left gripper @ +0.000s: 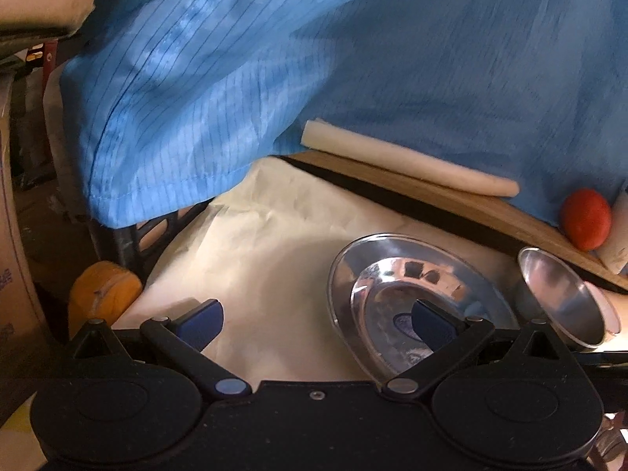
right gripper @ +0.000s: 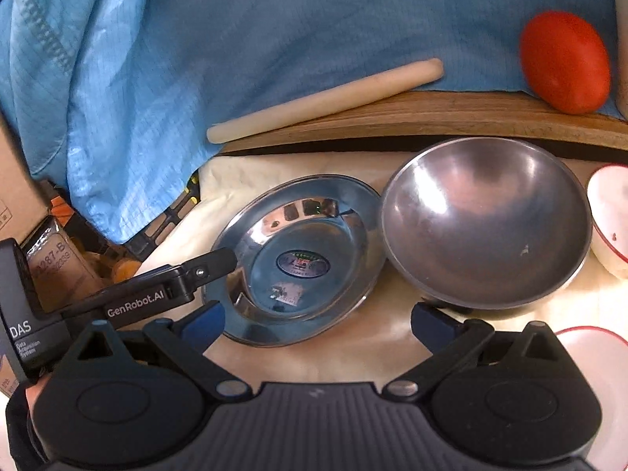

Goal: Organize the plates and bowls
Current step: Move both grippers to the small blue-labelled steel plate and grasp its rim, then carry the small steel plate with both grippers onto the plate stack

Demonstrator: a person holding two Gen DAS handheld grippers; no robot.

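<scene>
Fingers (right gripper: 204,327) spread, steel plate (right gripper: 298,263) just ahead.

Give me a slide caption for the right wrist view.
Open right gripper above a steel plate beside a steel bowl, left gripper at the plate's rim.

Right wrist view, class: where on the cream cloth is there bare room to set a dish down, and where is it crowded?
Bare cloth lies in front of the steel plate and the steel bowl, between the open right gripper fingers. The left wrist view shows a wider bare stretch left of the plate. It is crowded to the right, where the bowl and white red-rimmed dishes sit close together.
</scene>
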